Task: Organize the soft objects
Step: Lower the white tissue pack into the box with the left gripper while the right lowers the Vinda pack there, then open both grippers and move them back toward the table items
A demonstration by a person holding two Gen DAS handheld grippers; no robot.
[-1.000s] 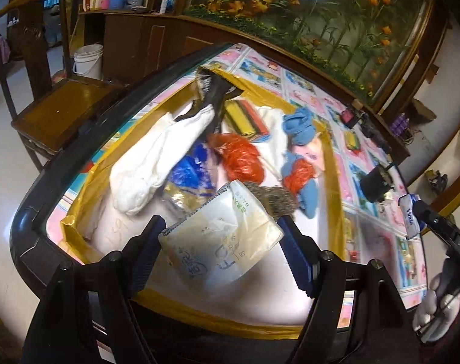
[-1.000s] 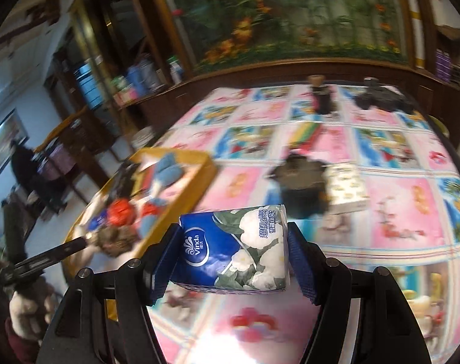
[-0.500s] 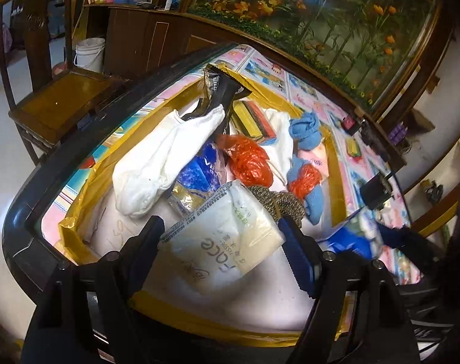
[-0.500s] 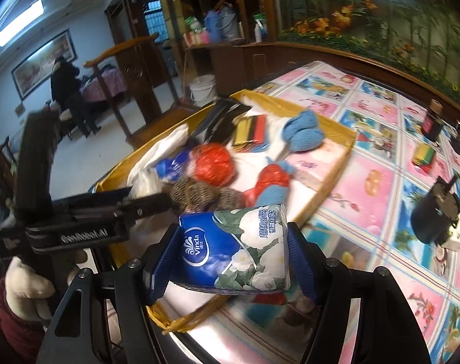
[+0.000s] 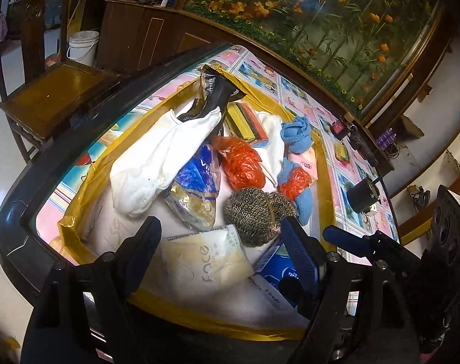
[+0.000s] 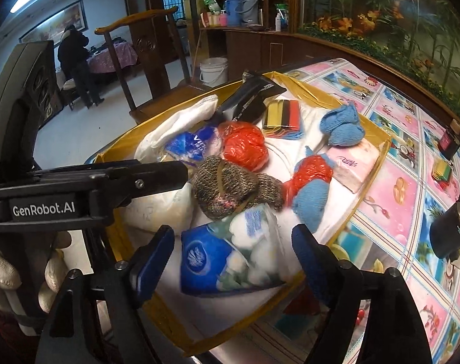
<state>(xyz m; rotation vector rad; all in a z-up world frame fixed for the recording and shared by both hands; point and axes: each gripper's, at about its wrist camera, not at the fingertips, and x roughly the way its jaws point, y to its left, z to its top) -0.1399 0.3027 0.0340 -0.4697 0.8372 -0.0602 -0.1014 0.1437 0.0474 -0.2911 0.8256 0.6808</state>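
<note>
Tissue packs lie in yellow-rimmed tray (image 6: pixel 378 139), near end: blue pack (image 6: pixel 230 254) between right gripper (image 6: pixel 230 251) jaws, opening, pads clear; cream pack (image 5: pixel 202 261) between left gripper (image 5: pixel 221 242) jaws, opening, released. Light, squashy, slick film; grip across short sides.

Yellow-rimmed tray (image 6: pixel 378 139) — blue floral tissue pack (image 6: pixel 230 254), cream pack (image 5: pixel 205 264), orange-red bags (image 5: pixel 242 163), pink patterned tablecloth (image 6: pixel 393 212).

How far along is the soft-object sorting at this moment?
Mostly done: socks, bags and tissue packs already fill the yellow-rimmed box. In hand: both grippers are opening, the left gripper over the cream tissue pack, the right gripper over the blue tissue pack, both lying in the box. Left: withdrawing.
</note>
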